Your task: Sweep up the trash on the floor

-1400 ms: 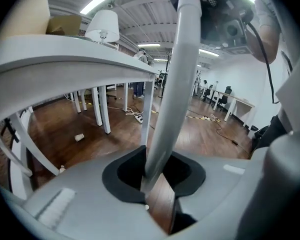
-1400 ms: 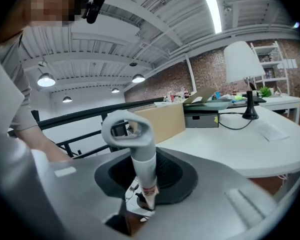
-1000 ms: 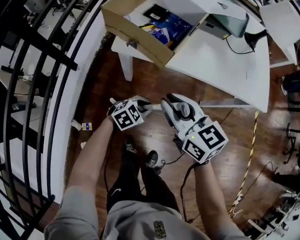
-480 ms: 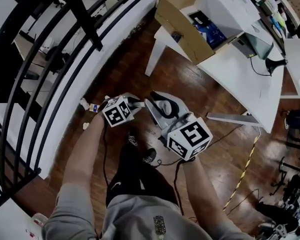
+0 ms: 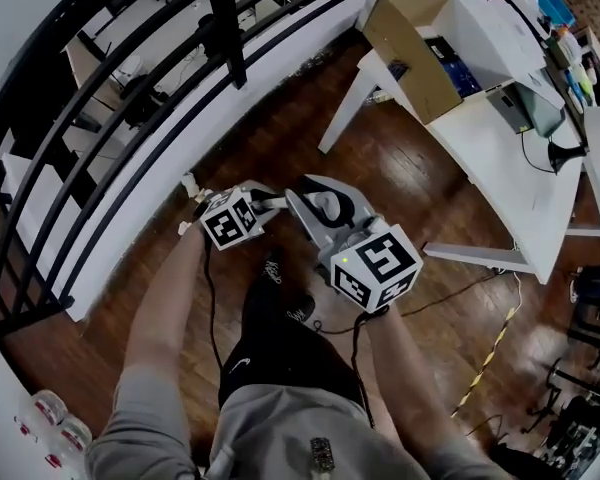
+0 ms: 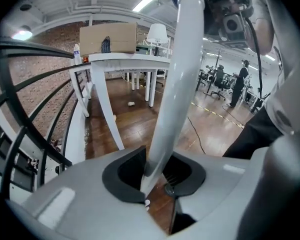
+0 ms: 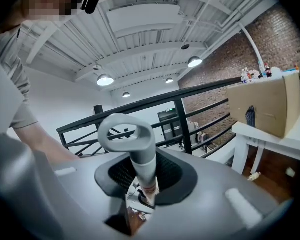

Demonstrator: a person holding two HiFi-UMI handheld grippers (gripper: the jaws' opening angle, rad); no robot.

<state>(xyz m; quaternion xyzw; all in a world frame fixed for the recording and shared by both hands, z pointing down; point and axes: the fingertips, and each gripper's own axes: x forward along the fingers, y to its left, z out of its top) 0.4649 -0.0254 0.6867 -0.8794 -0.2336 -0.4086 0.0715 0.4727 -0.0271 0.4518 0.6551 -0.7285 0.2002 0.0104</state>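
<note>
One white pole point(image 6: 177, 84) pinched in left gripper point(image 6: 155, 176), near-upright, tipping right; one grey looped handle point(image 7: 132, 134) pinched in right gripper point(image 7: 145, 184), upright; two floor scraps point(image 5: 190, 186).

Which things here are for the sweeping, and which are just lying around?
For the job: white pole held by the left gripper; grey loop-topped handle held by the right gripper; trash scraps by the railing.
Lying about: cardboard box; white table.

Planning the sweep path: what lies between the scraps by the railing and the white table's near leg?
Only bare wooden floor lies between the scraps and the table leg, seen in the head view.
</note>
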